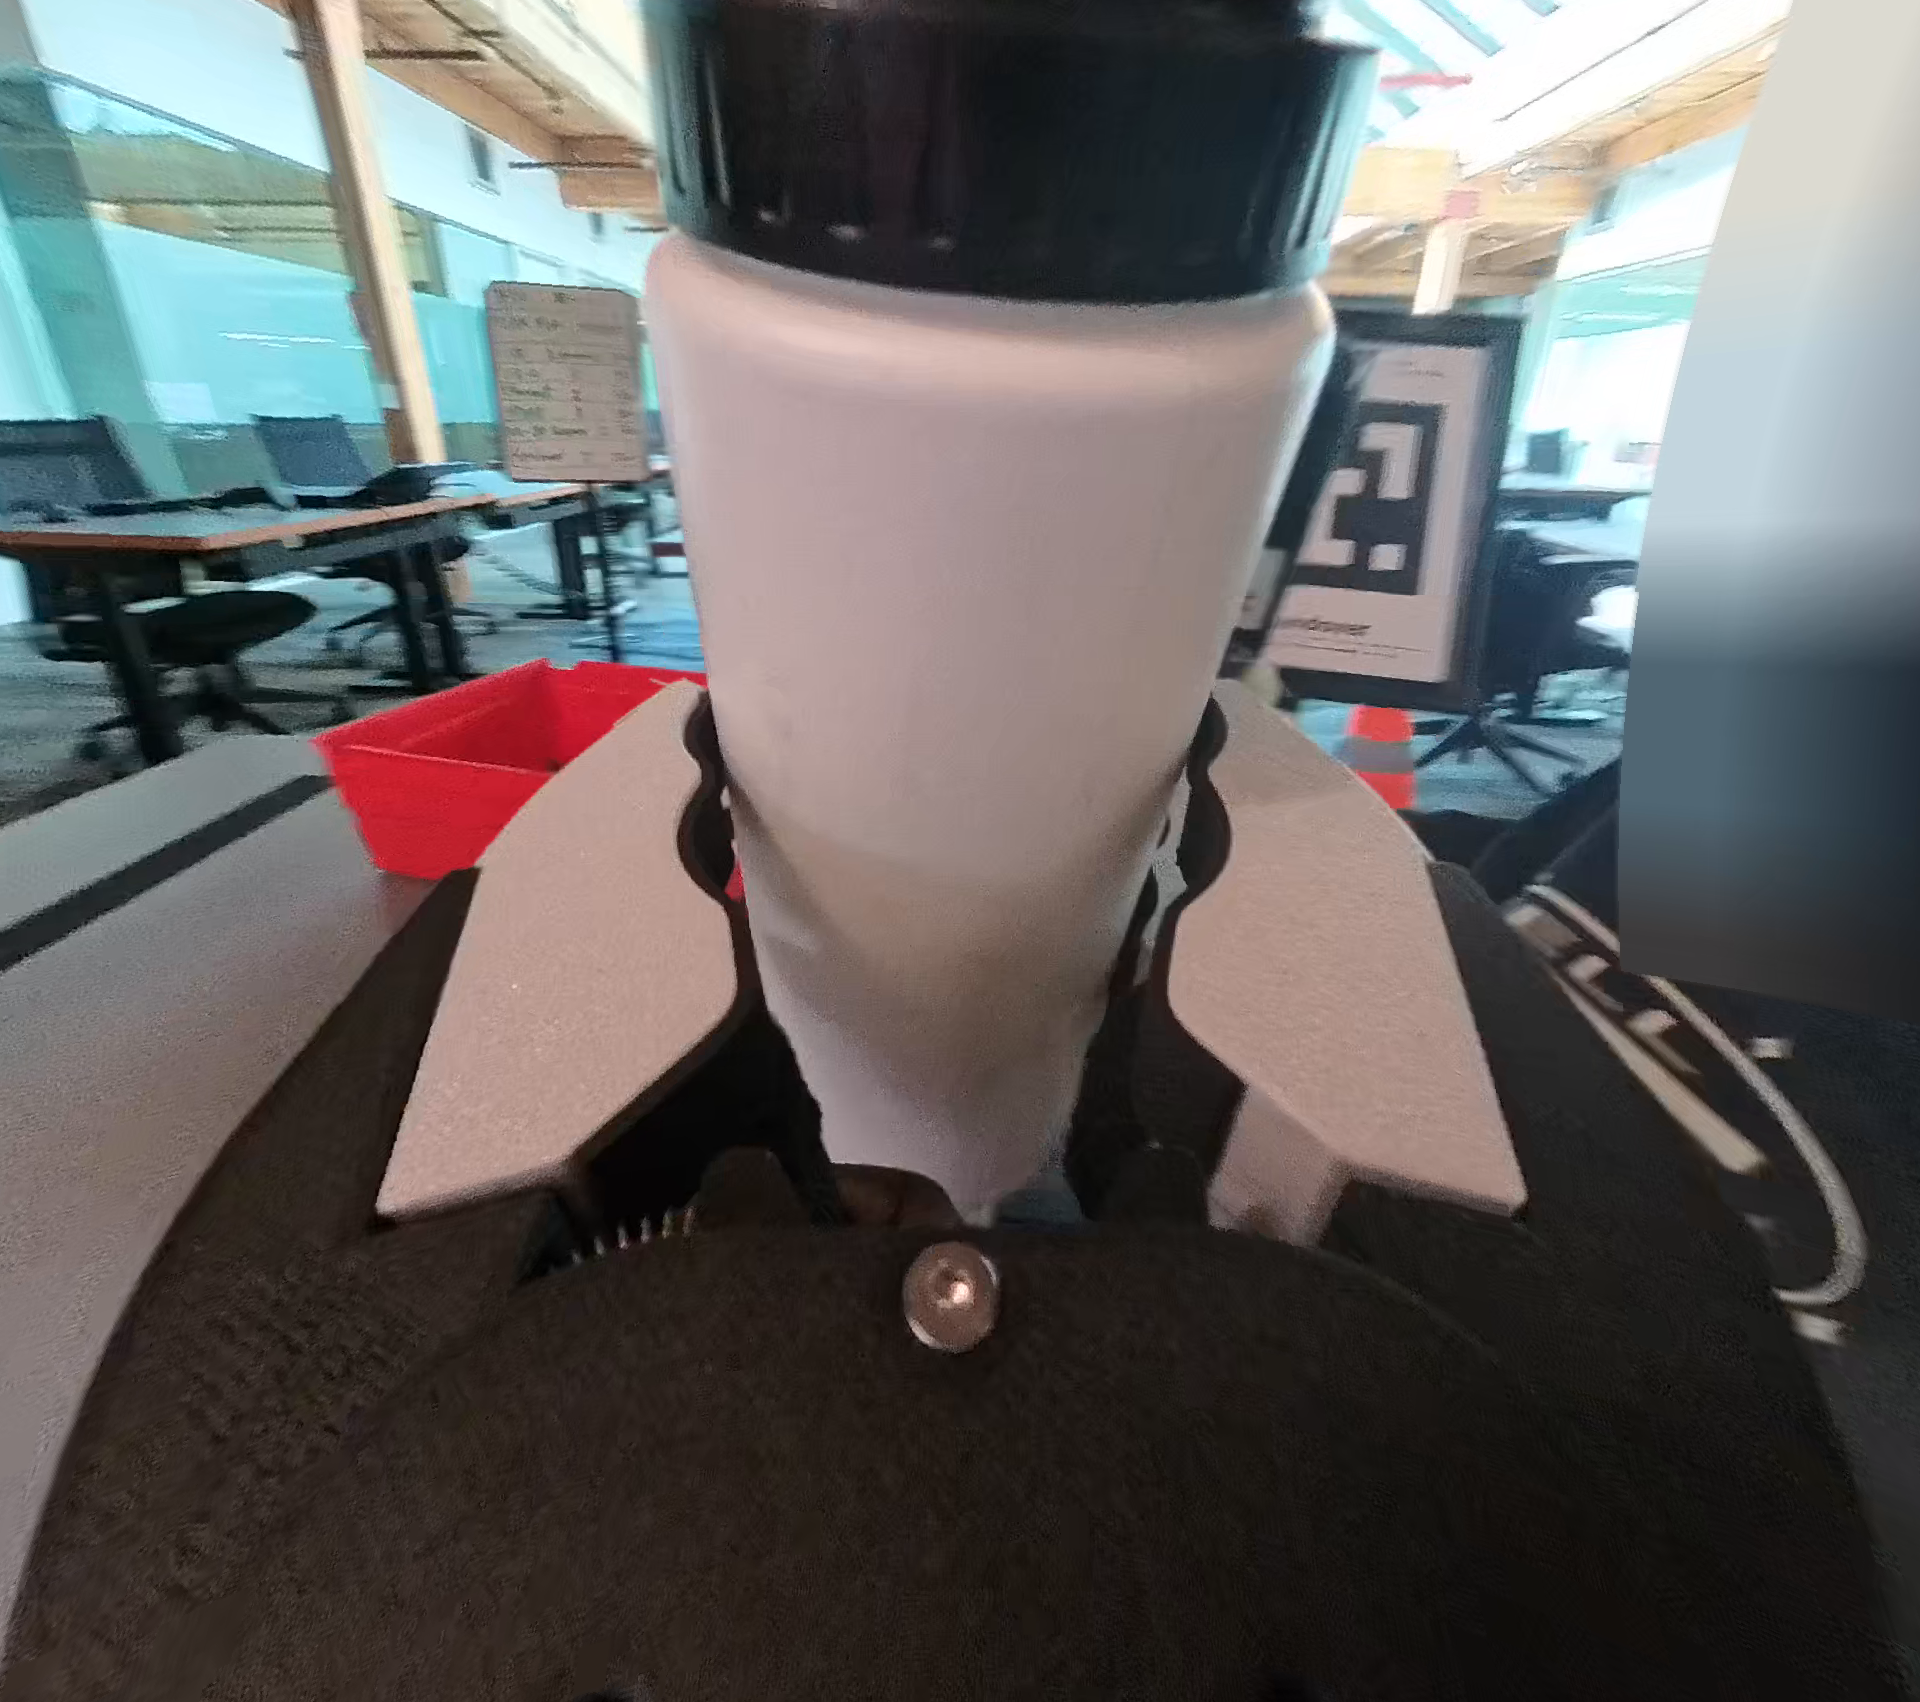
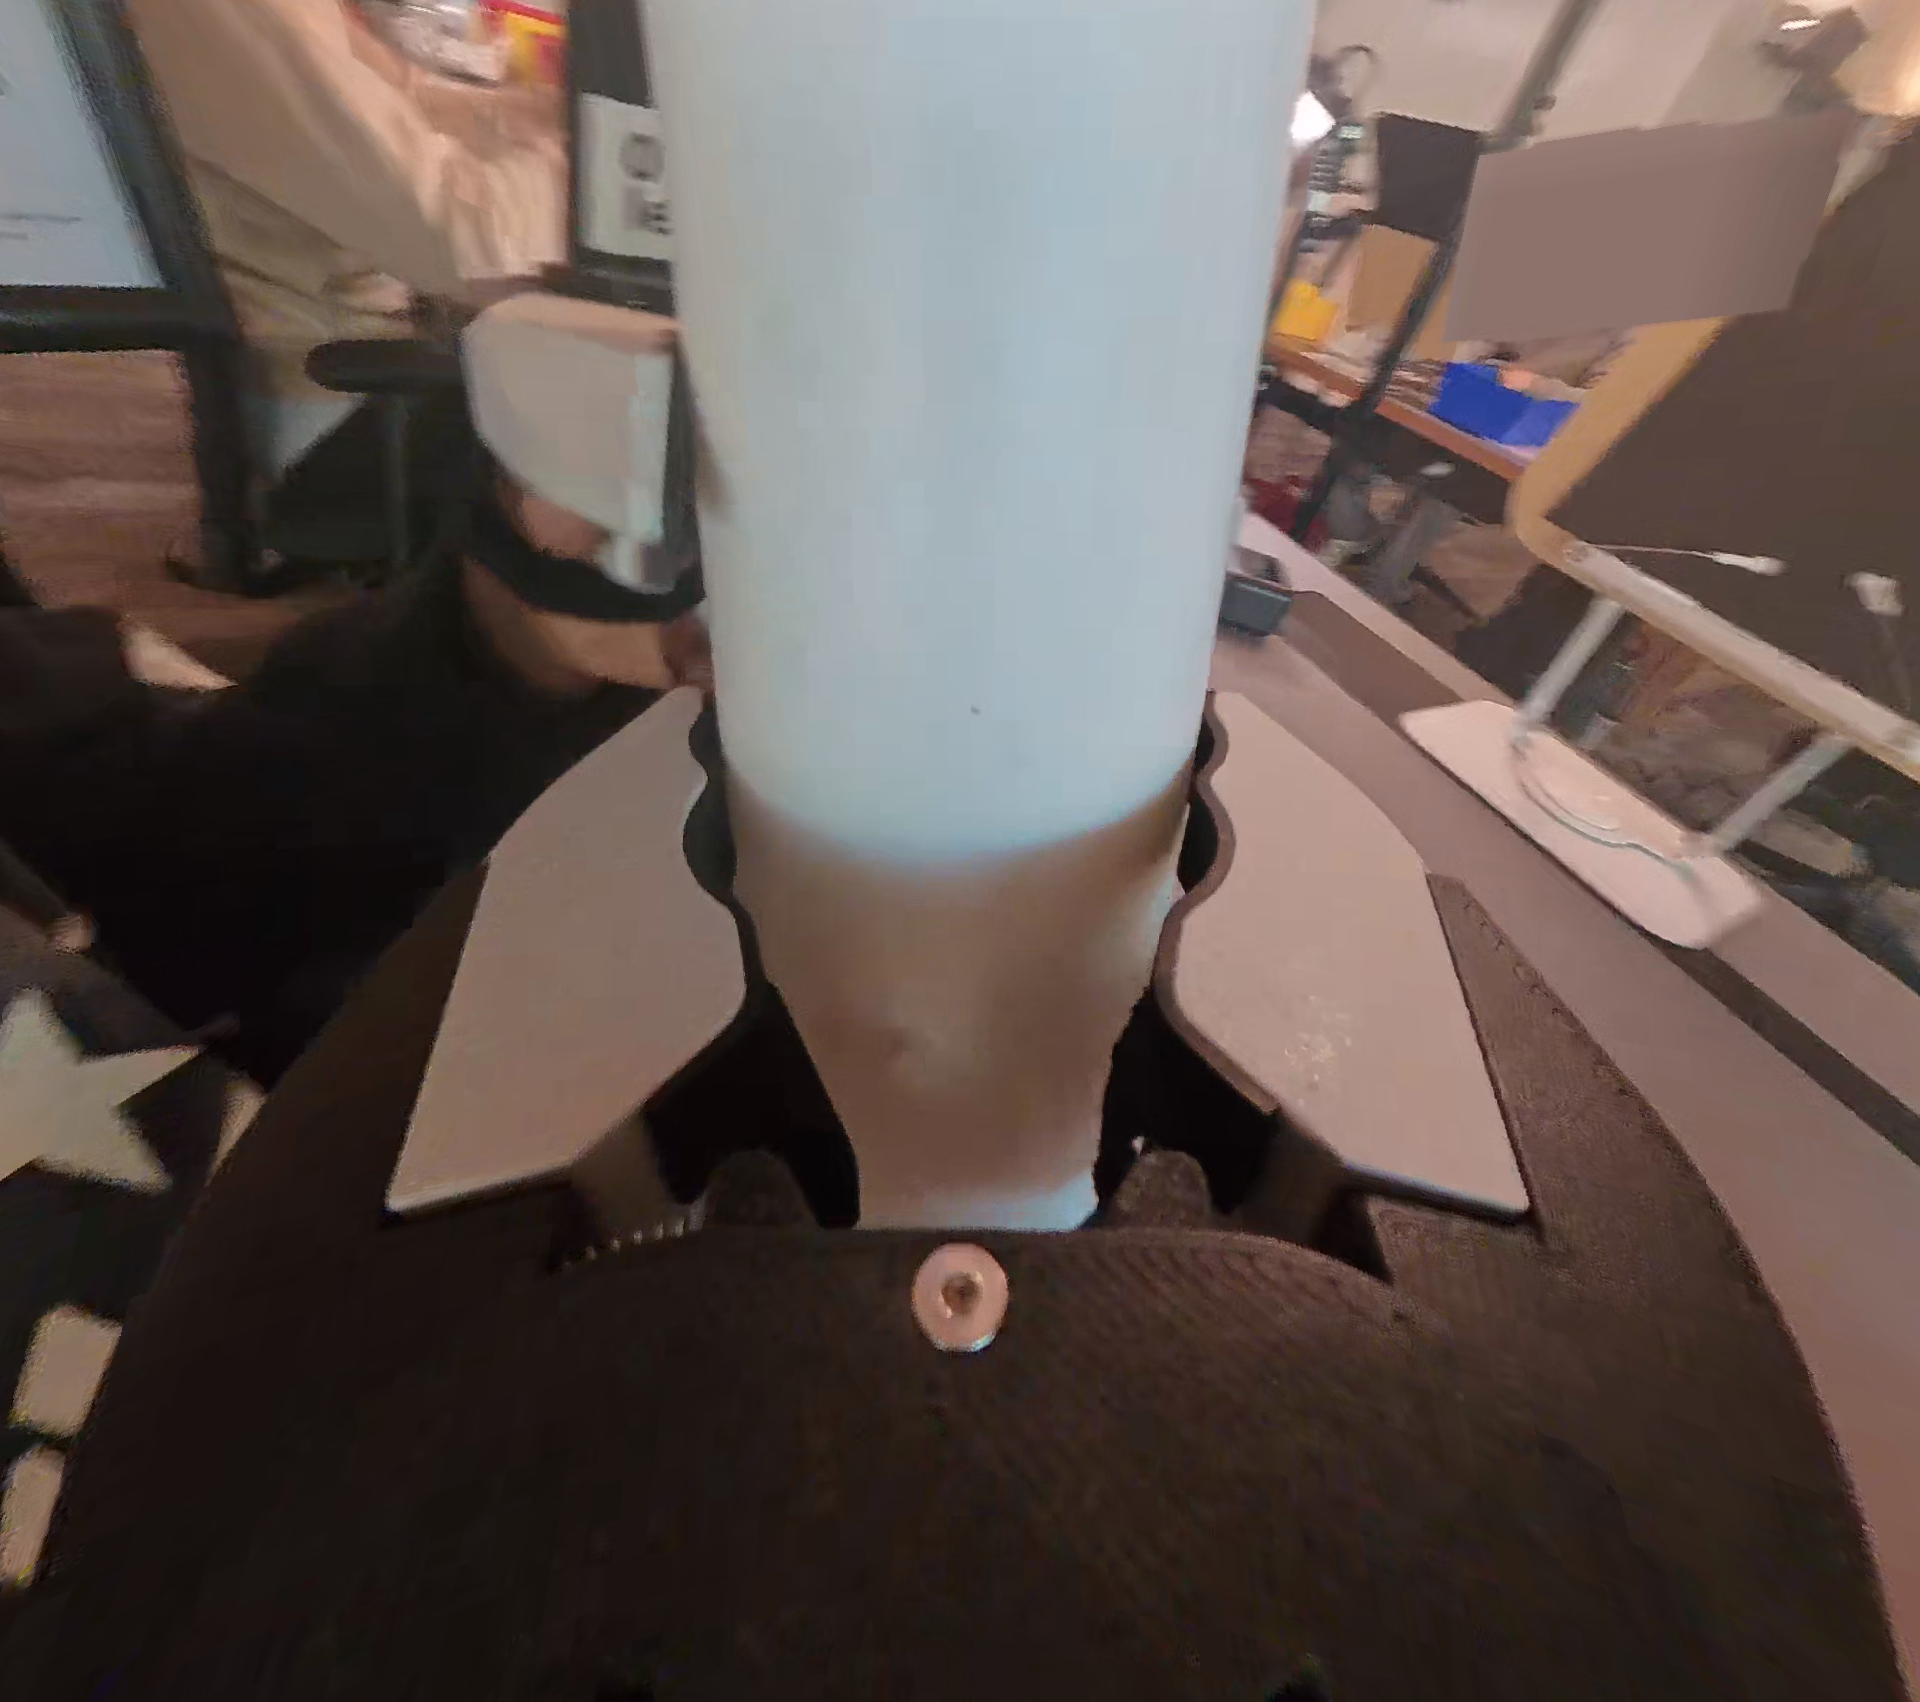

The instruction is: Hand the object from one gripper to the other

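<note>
the white bottle (image 1: 966, 613) with its black ribbed screw cap (image 1: 997, 125) fills the middle of both wrist views, held up in the air above a grey table (image 1: 156, 925), standing roughly upright. in the left wrist view the left gripper (image 1: 956, 779) has its two grey fingers (image 1: 582, 946) pressed against either side of the lower body, the scalloped black pads touching the wall. in the right wrist view the right gripper (image 2: 956, 779) likewise pinches the same bottle (image 2: 966, 302) on its straight body; the cap is out of that frame. so both grippers appear clamped on it at once, which reads as the middle of the handover, before either lets go.

the body looks rigid, smooth and matte, probably coated metal or hard plastic. it should not deform under the pads, but a smooth cylinder can slide or twist in a two-point pinch. whether it holds liquid cannot be told; if full, it would be top-heavy and fairly weighty. the safest hold is on the straight wall, squarely across the widest part, well clear of the cap. behind it, a red bin (image 1: 447, 769) sits on the table.
</note>
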`<action>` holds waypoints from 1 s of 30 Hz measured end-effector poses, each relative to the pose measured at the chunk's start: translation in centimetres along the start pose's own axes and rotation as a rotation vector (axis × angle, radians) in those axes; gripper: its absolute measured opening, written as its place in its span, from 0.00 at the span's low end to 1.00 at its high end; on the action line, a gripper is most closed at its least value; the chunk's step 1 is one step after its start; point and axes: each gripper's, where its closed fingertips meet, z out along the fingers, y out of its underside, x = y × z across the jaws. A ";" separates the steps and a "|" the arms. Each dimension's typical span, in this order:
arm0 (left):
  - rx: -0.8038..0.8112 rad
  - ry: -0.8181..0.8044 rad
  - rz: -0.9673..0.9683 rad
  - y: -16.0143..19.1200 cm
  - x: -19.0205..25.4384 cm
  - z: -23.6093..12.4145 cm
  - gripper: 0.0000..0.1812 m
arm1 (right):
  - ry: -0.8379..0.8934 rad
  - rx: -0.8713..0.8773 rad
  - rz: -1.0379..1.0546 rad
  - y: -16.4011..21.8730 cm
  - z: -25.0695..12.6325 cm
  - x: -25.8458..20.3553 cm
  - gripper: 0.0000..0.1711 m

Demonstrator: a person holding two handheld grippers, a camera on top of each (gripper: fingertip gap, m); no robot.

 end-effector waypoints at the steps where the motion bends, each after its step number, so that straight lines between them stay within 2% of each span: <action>1: 0.013 0.052 -0.045 -0.2 0.4 -0.2 0.47 | -0.070 0.013 0.026 -0.2 -0.1 -0.7 0.50; 4: 0.028 0.214 -0.162 -0.5 1.8 -0.7 0.47 | -0.283 0.069 0.174 -1.0 -0.8 -2.5 0.55; 10: -0.015 0.327 -0.192 0.4 3.1 -0.3 0.47 | -0.614 0.080 0.451 -1.2 -1.3 -4.9 0.54; 14: -0.020 0.299 -0.213 0.6 2.7 0.0 0.47 | -0.659 0.069 0.527 -1.0 -1.2 -4.7 0.54; 17: 0.015 0.139 -0.153 0.1 0.6 -0.1 0.46 | -0.545 0.078 0.524 -0.8 -0.8 -3.0 0.53; 21: 0.009 -0.055 -0.043 -0.3 -1.4 -0.6 0.51 | -0.257 0.094 0.374 -0.4 -0.4 0.1 0.53; 27: -0.051 -0.157 0.004 0.6 -1.3 0.5 0.54 | 0.085 0.049 0.143 -0.2 -0.2 2.1 0.53; 30: -0.051 -0.152 0.036 0.8 -1.0 0.7 0.46 | 0.133 0.009 0.075 0.0 -0.1 1.7 0.53</action>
